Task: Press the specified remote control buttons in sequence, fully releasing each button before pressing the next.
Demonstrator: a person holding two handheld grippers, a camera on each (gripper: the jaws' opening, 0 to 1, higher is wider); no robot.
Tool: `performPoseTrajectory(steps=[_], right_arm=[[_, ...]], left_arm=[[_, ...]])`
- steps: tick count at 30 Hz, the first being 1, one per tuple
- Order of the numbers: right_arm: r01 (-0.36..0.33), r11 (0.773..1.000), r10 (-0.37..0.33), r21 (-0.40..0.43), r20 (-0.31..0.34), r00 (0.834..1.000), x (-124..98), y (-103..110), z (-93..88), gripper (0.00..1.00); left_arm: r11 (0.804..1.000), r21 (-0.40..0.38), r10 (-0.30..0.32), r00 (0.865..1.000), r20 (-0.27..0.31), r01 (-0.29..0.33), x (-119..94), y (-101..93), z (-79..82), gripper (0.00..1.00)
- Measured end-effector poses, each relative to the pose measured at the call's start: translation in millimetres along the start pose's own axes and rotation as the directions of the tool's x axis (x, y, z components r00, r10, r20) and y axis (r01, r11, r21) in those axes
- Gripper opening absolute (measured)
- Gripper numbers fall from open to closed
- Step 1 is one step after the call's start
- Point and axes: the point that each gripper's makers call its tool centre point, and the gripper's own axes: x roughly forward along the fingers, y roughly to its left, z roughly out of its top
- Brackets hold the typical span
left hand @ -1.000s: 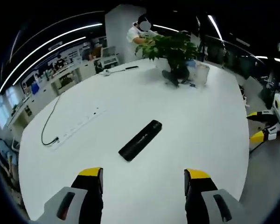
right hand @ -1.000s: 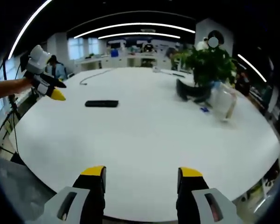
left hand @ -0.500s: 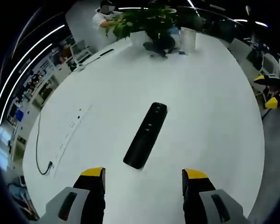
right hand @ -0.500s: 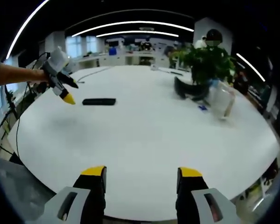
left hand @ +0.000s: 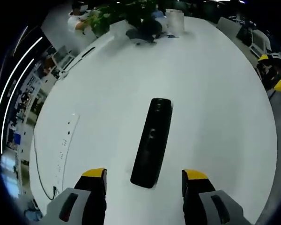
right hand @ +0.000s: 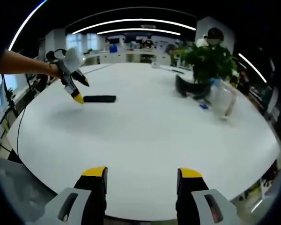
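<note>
White and smooth, the round table [left hand: 215, 117] spreads under both of your grippers in an open office lit by long ceiling strips. Your left gripper [left hand: 144, 180] hangs above it with its yellow-tipped jaws spread apart, gripping nothing. Just ahead of those tips, lined up between them, lies the remote control [left hand: 152, 141]: a long, slim, matte black bar with rounded ends, flat on the tabletop. Its buttons are faint and no lettering on it can be read. To the left a white power strip [left hand: 65, 145] lies along the table with a thin dark cable trailing from it. At the far edge stands a leafy potted plant [left hand: 126, 11].

Your right gripper [right hand: 141, 176] is also spread wide and empty, low over the near rim of the table and well apart from the remote control.
</note>
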Motion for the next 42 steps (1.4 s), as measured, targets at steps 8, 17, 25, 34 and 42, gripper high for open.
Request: performPoseTrajectory(steps=[8,17,25,34,42], right_arm=[[0.003,1.000,-0.003,0.001,-0.007,1.000,1,0,-1.2,0.57],[-0.001,1.000,0.001,0.000,-0.014,1.000,1,0,-2.7,0.56],[-0.008,1.000,0.008,-0.005,-0.006,1.000,1,1,-1.3,0.57],[-0.011,1.000,0.011,0.000,-0.008,1.000,2,2,-1.1,0.56],[-0.021,1.000,0.021,-0.003,0.004,1.000,1,4,1.4,0.54]], left_arm=[[0.998,0.050,-0.035,0.999,-0.032,0.037,12,0.8,-2.4,0.66],[0.994,0.080,-0.073,0.995,-0.063,0.078,19,3.5,-0.2,0.64],[0.973,0.076,-0.207,0.971,-0.119,0.216,25,-0.9,-0.9,0.63],[0.958,0.099,-0.254,0.955,-0.151,0.271,27,-3.9,-0.2,0.61],[0.957,0.105,-0.256,0.956,-0.143,0.272,27,-6.3,-1.0,0.56]])
